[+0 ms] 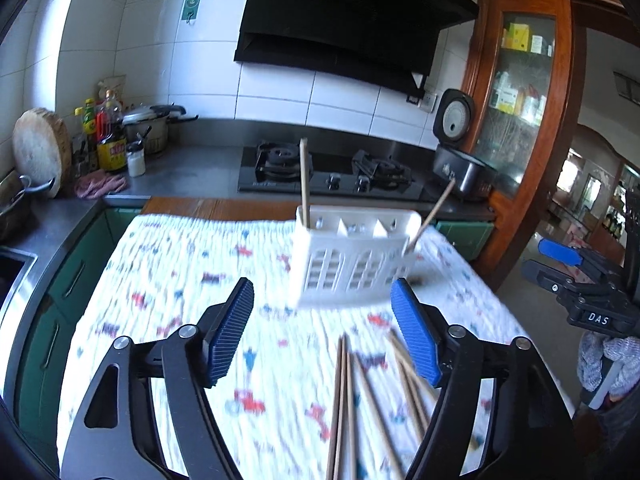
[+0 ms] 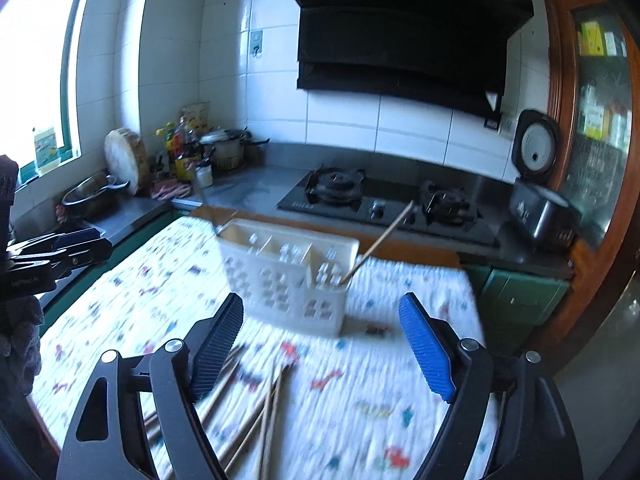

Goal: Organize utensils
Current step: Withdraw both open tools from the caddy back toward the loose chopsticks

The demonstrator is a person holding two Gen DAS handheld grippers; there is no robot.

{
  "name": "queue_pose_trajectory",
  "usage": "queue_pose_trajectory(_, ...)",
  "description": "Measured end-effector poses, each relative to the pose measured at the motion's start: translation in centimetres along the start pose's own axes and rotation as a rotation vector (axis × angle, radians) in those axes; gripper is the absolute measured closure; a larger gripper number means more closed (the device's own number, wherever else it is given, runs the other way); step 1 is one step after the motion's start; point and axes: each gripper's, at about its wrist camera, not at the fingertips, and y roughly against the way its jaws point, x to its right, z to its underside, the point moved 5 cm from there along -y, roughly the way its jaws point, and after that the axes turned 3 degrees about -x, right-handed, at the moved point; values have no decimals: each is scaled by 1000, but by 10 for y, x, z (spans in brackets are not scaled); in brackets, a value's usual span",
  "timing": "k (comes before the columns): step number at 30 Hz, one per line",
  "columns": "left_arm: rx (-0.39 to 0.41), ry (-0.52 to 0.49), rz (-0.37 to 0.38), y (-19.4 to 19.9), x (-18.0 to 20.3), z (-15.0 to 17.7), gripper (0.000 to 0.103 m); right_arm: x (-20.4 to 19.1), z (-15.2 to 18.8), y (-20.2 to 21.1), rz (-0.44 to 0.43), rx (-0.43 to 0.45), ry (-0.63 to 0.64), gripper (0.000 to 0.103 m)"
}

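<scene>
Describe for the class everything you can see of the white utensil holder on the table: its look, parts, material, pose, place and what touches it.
The white utensil holder is a rectangular basket, plastic by its look, with window-like cut-outs in its walls and dividers forming compartments. It stands upright on the patterned cloth, towards the table's far edge, nearer the stove. Two chopsticks are in it: one upright at one end, one leaning outward at the other. More chopsticks lie loose on the cloth, apart from it. Neither gripper touches it.

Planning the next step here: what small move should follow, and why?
Probably lower the left tongs onto a loose wooden chopstick on the patterned cloth: both tongs are open and empty, and the white plastic slotted holder holds only two.
</scene>
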Motion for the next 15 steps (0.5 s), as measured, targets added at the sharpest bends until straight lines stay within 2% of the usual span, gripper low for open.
queue_pose_trajectory(5, -25, -18, -36, 7, -3, 43, 31, -12, 50, -2, 9, -48, 2, 25)
queue_pose_trajectory(10, -72, 9, -50, 10, -14, 82, 31, -20, 102, -11, 35, -125, -8, 26)
queue_pose_trajectory(15, -86, 15, -90, 14, -22, 107, 31, -26, 144, -22, 54, -197, -10, 34)
